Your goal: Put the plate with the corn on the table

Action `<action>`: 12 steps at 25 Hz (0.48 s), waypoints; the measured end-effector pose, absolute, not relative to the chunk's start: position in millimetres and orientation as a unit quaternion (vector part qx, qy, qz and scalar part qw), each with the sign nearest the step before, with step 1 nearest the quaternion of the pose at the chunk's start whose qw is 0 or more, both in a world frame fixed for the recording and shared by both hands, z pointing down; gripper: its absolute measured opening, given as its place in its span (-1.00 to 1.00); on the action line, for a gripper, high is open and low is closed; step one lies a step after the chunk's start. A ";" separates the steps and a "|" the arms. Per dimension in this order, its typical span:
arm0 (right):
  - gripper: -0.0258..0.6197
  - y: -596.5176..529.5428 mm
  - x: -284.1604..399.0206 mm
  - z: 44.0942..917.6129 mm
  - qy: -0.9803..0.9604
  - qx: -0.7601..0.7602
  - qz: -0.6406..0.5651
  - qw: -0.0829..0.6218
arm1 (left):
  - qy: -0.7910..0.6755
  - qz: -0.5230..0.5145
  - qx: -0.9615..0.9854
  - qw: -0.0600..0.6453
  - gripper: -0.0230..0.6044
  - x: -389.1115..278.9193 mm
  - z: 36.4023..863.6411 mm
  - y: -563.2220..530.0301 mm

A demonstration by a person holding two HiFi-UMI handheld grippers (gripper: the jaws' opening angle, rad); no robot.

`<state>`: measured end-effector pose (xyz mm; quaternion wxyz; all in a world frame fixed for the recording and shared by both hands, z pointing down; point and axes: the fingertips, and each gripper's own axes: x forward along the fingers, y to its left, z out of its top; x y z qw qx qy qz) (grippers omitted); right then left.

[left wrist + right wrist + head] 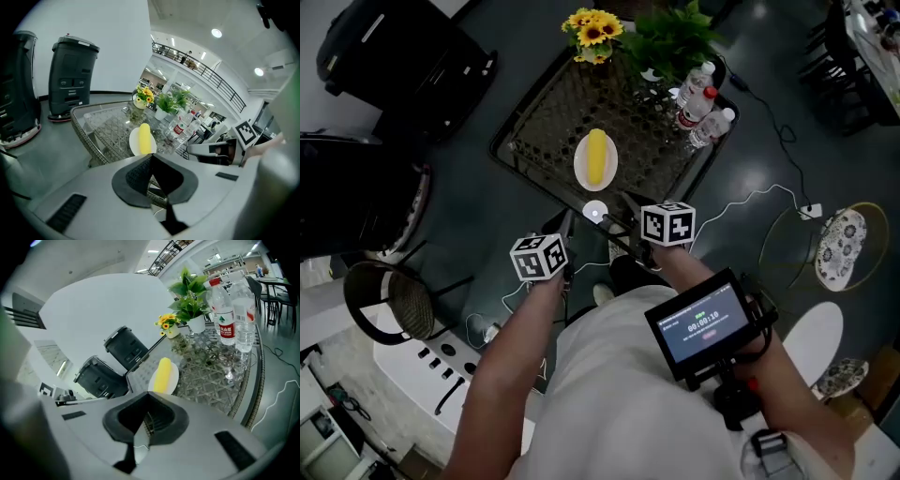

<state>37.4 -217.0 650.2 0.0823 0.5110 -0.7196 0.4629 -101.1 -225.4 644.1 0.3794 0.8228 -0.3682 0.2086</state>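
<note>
**Plate with corn resting on surface; both grippers clenched and empty**

I am holding the left gripper point(151, 157) and the right gripper point(146, 394) side by side just off the near corner of the glass-topped woven wicker surface point(542, 122). The fingers of each are pressing tip to tip, with nothing between them in either gripper view.

The white oval plate point(579, 167) is lying flat on that surface, near its near edge and straight ahead of both grippers. In the head view it is sitting between the two lines of approach, so I am judging neither hand clearly nearer. The smooth yellow corn cob point(596, 155) is lying along the middle of the plate. Its long axis is running away from me, roughly in line with the way both sets of fingers are pointing.

The cob is looking whole and is filling most of the plate's length, leaving bare rim on either side. The bunch of yellow sunflowers point(592, 28), the green potted plant point(670, 39) and the clear plastic water bottles point(698, 101) are standing at the far side, well apart from the plate.

Judging by how things lie, the placement is looking done, with no contact between fingers and plate.
</note>
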 end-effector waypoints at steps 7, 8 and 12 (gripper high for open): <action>-0.90 -174.9 13.0 611.0 -0.750 0.490 0.439 0.065 | -0.357 0.175 0.846 0.356 -0.90 -113.7 606.0 -178.8; -0.90 -170.2 9.0 605.0 -0.756 0.487 0.434 0.062 | -0.356 0.170 0.848 0.353 -0.90 -116.4 601.3 -172.1; -0.90 -146.2 0.4 584.9 -0.773 0.473 0.418 0.051 | -0.356 0.157 0.854 0.344 -0.90 -121.5 588.5 -140.5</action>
